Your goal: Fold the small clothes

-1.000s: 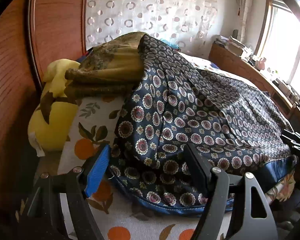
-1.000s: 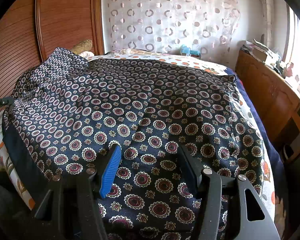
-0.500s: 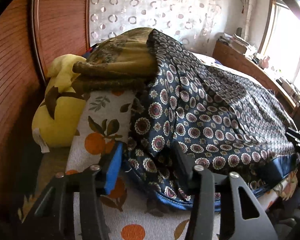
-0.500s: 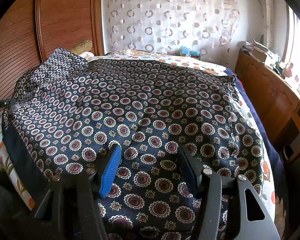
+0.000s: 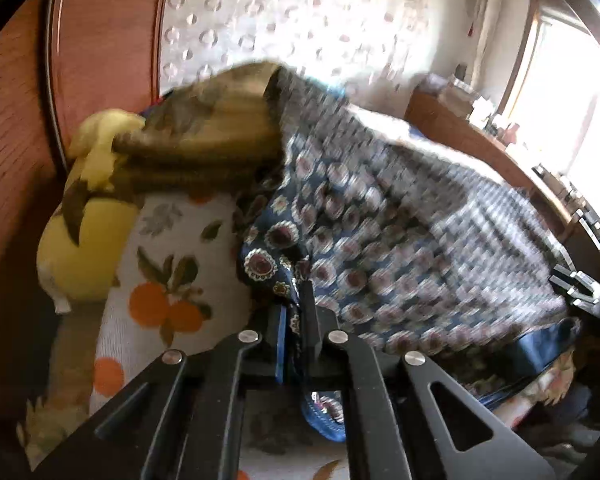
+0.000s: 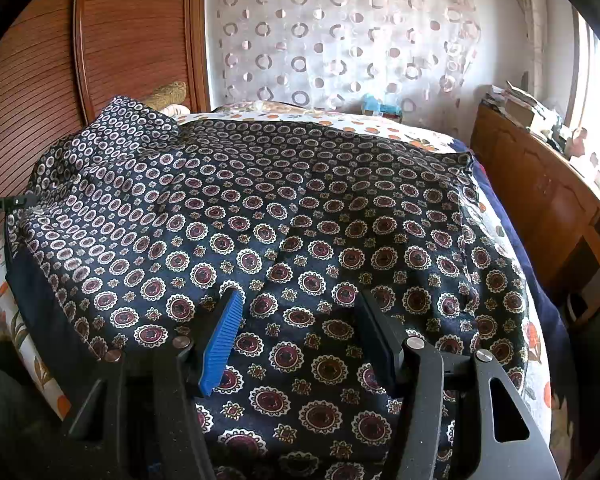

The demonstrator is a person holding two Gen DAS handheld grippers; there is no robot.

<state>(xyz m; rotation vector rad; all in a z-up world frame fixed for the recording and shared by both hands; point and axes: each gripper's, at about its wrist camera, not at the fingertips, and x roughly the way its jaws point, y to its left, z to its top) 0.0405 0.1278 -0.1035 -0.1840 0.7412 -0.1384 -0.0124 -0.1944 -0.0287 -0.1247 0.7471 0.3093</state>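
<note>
Navy cloth printed with maroon-and-cream medallions, our garment (image 6: pixel 300 240) lies spread across the bed (image 6: pixel 540 360), reaching from the near edge toward the olive cushion (image 5: pixel 204 140) at the wooden headboard (image 6: pixel 136 32). We have the left gripper (image 5: pixel 296 320) clenched on the garment's hemmed edge on the cushion side, cloth pinched between its fingers (image 5: pixel 308 304), though that view is blurred. We hold the right gripper (image 6: pixel 300 320) over the middle of the garment, away from the cushion, with its fingers spread wide and nothing between them. To fold well, we should probably lift the pinched edge high enough to clear the wrinkles, carry it across away from the cushion, and use the right gripper to pin or match the opposite edge. We can read no brand or label; a small tag at the far left of the right view is illegible.
</note>
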